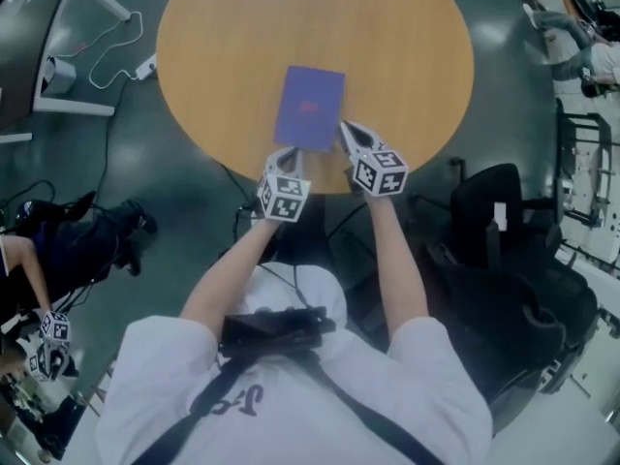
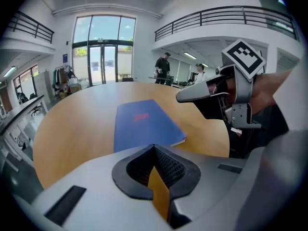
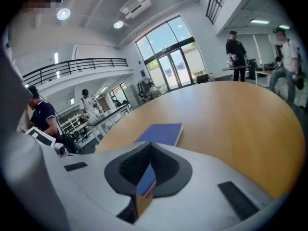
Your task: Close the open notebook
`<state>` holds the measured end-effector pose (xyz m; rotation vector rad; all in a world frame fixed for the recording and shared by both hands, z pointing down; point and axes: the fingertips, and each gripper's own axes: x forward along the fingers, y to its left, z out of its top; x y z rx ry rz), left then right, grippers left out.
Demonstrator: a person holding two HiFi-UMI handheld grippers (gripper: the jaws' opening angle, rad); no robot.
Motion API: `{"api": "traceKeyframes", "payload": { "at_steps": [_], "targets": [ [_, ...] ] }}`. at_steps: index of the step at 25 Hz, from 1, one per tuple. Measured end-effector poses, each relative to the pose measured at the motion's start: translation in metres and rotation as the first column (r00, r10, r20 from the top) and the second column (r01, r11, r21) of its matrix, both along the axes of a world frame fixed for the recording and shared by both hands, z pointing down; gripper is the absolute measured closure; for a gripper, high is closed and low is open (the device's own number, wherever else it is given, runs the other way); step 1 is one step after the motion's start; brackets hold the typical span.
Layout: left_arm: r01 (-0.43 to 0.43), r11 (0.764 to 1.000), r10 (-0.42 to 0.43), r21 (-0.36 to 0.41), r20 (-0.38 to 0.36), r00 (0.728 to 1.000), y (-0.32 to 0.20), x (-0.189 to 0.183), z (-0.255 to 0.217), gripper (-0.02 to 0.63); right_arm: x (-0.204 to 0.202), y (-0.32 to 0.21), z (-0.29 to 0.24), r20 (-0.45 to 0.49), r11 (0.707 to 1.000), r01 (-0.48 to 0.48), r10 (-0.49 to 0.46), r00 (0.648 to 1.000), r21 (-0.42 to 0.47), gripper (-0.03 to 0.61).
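While the round wooden table (image 1: pixel 407 56) fills the top of the head view, a black chair (image 1: pixel 504 221) stands off its rim at 4 o'clock. Closed and flat, the blue notebook (image 1: pixel 310 108) lies on the tabletop close to the rim at 6 o'clock, its cover up. The 2 grippers sit at that same rim. At the notebook's 7 o'clock, the left gripper (image 1: pixel 288 155) is clenched on nothing, its tip just beside the near edge. At 4 o'clock, the right gripper (image 1: pixel 344 127) is likewise clenched and empty, its tip just beside the notebook's right edge.
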<state>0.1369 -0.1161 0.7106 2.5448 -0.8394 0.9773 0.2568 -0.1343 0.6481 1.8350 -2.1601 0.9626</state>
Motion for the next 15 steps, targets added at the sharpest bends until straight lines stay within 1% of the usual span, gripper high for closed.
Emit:
{"api": "traceKeyframes", "payload": {
  "at_steps": [2,4,8,12,15],
  "targets": [
    [-0.006,1.0,0.006,-0.018,0.01,1.0,0.004,0.002,0.009,0.603,0.004,0.007,0.008,0.031,0.998,-0.055,0.056,0.998,-0.015,0.552],
    [-0.013,0.999,0.014,-0.039,0.023,1.0,0.009,0.002,0.016,0.603,0.005,0.015,0.014,0.051,0.996,-0.084,0.085,0.995,-0.026,0.552],
    [-0.024,0.999,0.026,-0.049,0.031,0.999,0.018,0.006,0.023,0.603,0.001,0.032,0.024,0.064,0.996,-0.085,0.087,0.994,-0.042,0.552],
    [-0.039,0.999,0.039,-0.035,0.009,0.999,0.018,0.005,0.015,0.603,-0.009,0.04,0.025,0.072,0.994,-0.098,0.102,0.992,-0.048,0.554],
    [-0.025,0.999,0.025,-0.041,-0.014,1.0,0.015,-0.002,0.005,0.603,-0.019,0.042,0.017,0.09,0.993,-0.119,0.121,0.989,-0.028,0.554]
  ]
}}
